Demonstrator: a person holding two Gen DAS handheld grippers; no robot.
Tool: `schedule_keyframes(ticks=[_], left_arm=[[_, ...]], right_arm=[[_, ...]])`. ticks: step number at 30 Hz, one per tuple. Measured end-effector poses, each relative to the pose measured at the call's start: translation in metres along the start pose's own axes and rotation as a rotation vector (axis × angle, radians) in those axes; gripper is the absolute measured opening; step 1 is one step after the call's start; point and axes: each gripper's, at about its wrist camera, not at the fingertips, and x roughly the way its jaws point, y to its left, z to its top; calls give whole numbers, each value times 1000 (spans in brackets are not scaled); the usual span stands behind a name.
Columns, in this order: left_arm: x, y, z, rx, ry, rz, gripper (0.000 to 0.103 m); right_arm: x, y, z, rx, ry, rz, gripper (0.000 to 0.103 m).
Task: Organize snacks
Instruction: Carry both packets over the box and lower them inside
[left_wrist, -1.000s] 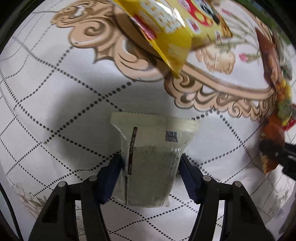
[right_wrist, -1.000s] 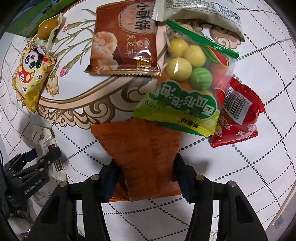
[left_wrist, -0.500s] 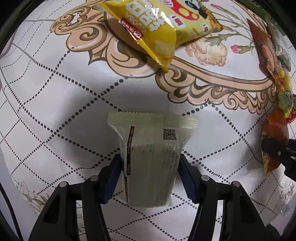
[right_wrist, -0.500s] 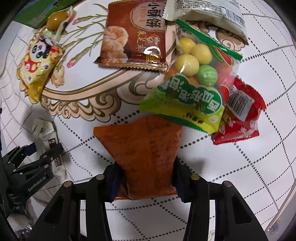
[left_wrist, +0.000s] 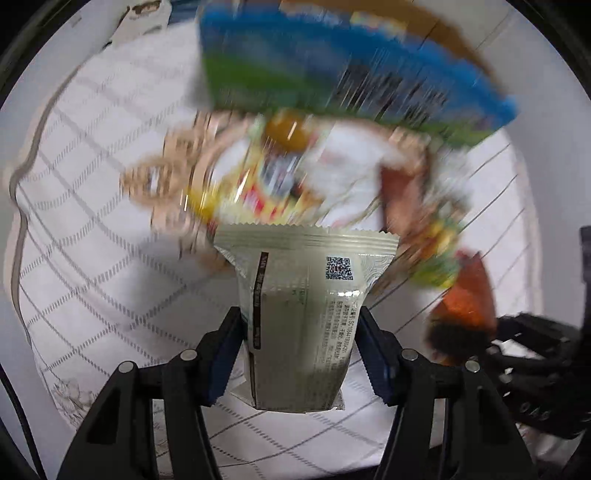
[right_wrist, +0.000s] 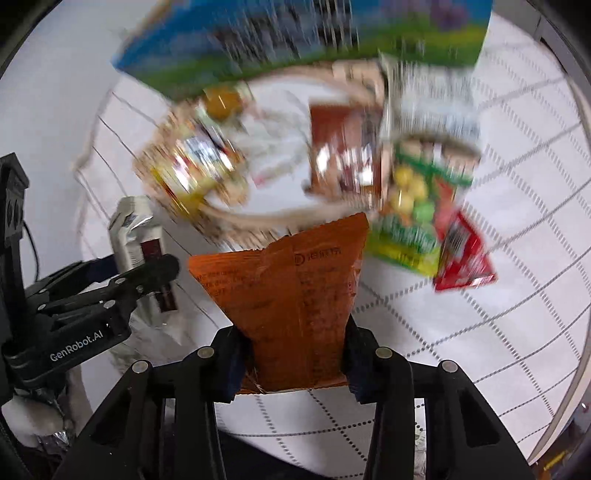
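Observation:
My left gripper (left_wrist: 299, 325) is shut on a pale green snack packet (left_wrist: 301, 314) and holds it above the white patterned tablecloth (left_wrist: 96, 258). My right gripper (right_wrist: 291, 332) is shut on an orange snack packet (right_wrist: 291, 291), also lifted off the cloth. In the right wrist view the left gripper (right_wrist: 136, 273) shows at the left with its pale packet (right_wrist: 129, 236). In the left wrist view the orange packet (left_wrist: 469, 299) shows at the right. Both backgrounds are motion-blurred.
A blue and green box (right_wrist: 295, 40) stands at the back of the table. Loose snacks lie on the cloth: a yellow panda packet (right_wrist: 192, 166), a brown packet (right_wrist: 340, 155), a green candy bag (right_wrist: 413, 206), a red packet (right_wrist: 461, 258).
Both grippers have lifted their packets off the cloth and tilted up, so the blue and green box at the back has come into view. The remaining snacks have not moved.

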Motion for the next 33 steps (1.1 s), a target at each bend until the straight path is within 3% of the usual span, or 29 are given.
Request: schedule_keyframes(ticks=[6, 9, 13, 17, 22, 33], left_arm=[[-63, -22, 78, -9, -97, -149, 58], [-83, -33, 122, 8, -114, -138, 58], [-70, -45, 187, -18, -95, -171, 58], [-37, -44, 243, -65, -13, -223, 58], [13, -49, 277, -107, 98, -225, 58], [95, -56, 286, -116, 273, -160, 59]], right_arm=[[-88, -3, 61, 7, -198, 27, 46], [-117, -6, 97, 10, -278, 2, 46], [-134, -15, 153, 23, -321, -36, 46], [-132, -34, 199, 41, -306, -82, 46], [-100, -49, 231, 48, -242, -124, 46], [-27, -71, 247, 55, -74, -155, 48]])
